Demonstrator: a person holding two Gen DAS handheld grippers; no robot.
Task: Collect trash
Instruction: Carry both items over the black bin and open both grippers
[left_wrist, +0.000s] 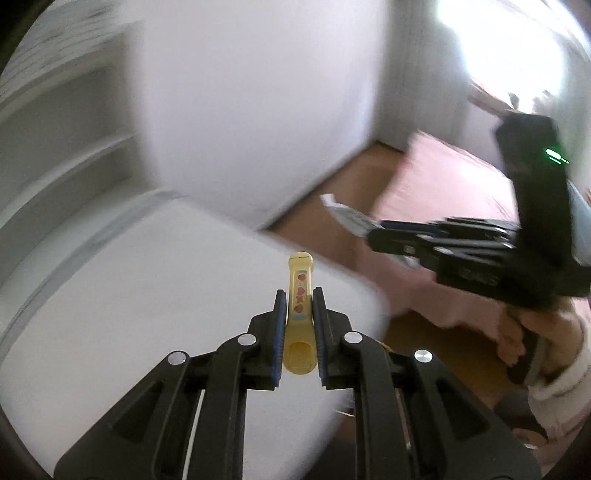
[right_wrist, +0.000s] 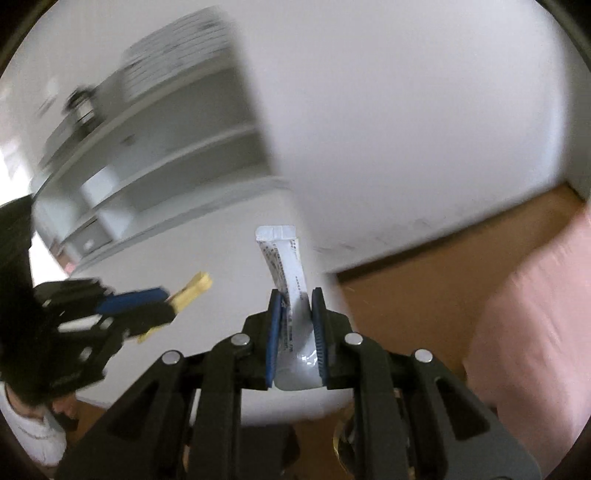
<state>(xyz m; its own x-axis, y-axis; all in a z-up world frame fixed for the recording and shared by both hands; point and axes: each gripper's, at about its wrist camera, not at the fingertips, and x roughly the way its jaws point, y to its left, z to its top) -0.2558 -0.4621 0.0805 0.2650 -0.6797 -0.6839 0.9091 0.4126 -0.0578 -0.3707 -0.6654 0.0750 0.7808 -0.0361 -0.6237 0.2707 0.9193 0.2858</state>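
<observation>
Left gripper (left_wrist: 299, 314): fingers (left_wrist: 279, 332) clenched on a small yellow tube (left_wrist: 300, 325) with a red-patterned label. The tube sits between the blue pads at lower centre of the left wrist view, one open end toward the camera, the other end poking past the fingertips.

Right gripper (right_wrist: 295, 321): fingers (right_wrist: 274, 332) clenched on a white tube (right_wrist: 286, 280) printed with dark text. Its flat crimped end stands above the fingertips at centre frame; its rounded end lies low between the pads.

Cross views: the right gripper (left_wrist: 373, 236) shows at right of the left wrist view, the white tube (left_wrist: 345, 212) sticking out toward the left, a green light on its body, a hand (left_wrist: 532, 332) in a pale sleeve on its handle. The left gripper (right_wrist: 162, 302) shows at left of the right wrist view, the yellow tube (right_wrist: 192, 288) sticking out to the right.

Surroundings, blurred: white counter (left_wrist: 129, 295) below and behind both sets of fingers; white shelves (right_wrist: 166, 140) at upper left of the right wrist view; white wall (left_wrist: 258, 92) behind; brown floor (right_wrist: 424, 280) at right; pink bed (right_wrist: 535, 314) at the far right edge.
</observation>
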